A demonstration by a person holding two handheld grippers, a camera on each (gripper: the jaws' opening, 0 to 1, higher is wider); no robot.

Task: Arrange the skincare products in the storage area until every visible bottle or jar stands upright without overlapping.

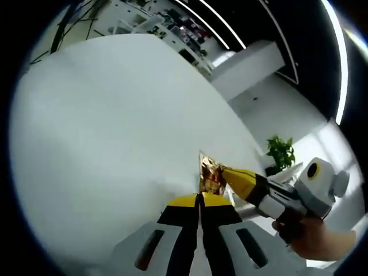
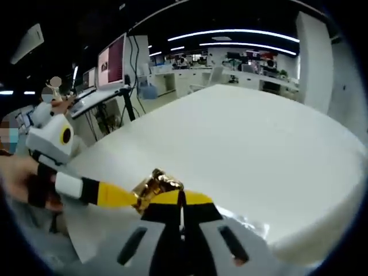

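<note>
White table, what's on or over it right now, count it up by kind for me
Tools with yellow-and-black tips: 2, the left tool and the right tool
Crumpled gold foil pieces: 1, the gold foil, pinched where the two tools meet
Bottles or jars on the white table: 0
Total: 3

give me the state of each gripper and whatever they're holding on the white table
left gripper: jaws closed together, tips at the gold object
right gripper: jaws closed together, tips at the gold object
gold crinkled object: shiny, pinched between both grippers' tips at the table edge; what it is cannot be told
white table: bare top
</note>
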